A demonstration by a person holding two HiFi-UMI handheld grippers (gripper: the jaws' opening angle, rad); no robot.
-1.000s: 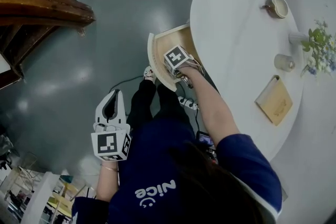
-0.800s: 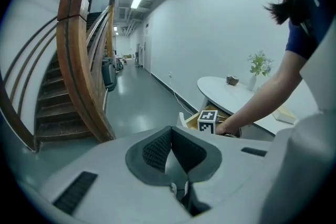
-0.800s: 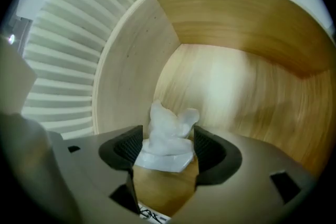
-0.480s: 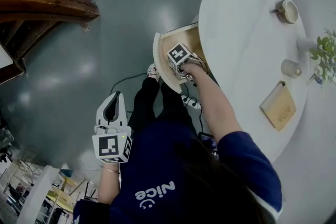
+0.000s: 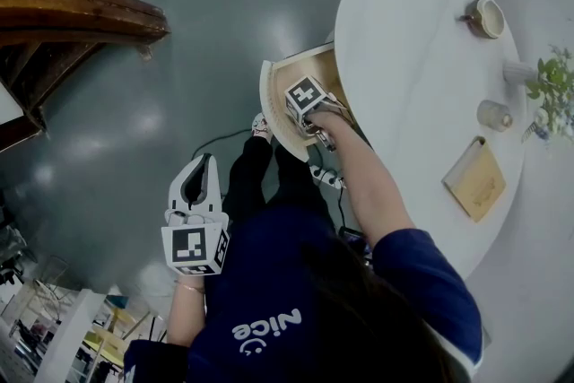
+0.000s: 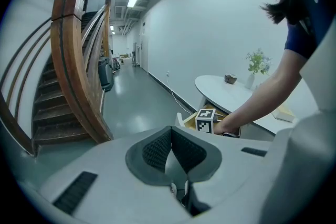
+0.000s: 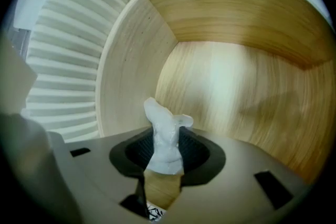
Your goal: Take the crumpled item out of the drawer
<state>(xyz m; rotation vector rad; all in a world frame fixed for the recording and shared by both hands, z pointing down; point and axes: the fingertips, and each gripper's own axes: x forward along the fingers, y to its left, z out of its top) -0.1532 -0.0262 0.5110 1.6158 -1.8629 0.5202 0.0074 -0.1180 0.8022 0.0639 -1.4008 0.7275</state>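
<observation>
Barely anything shifts since a second ago: your right gripper (image 7: 167,150) stays down in the open drawer (image 5: 273,94), its jaws closing on the crumpled item (image 7: 165,131), already pinched between the pads. Your left gripper (image 6: 173,152) hangs closed, empty. Lifting the item out remains.
</observation>
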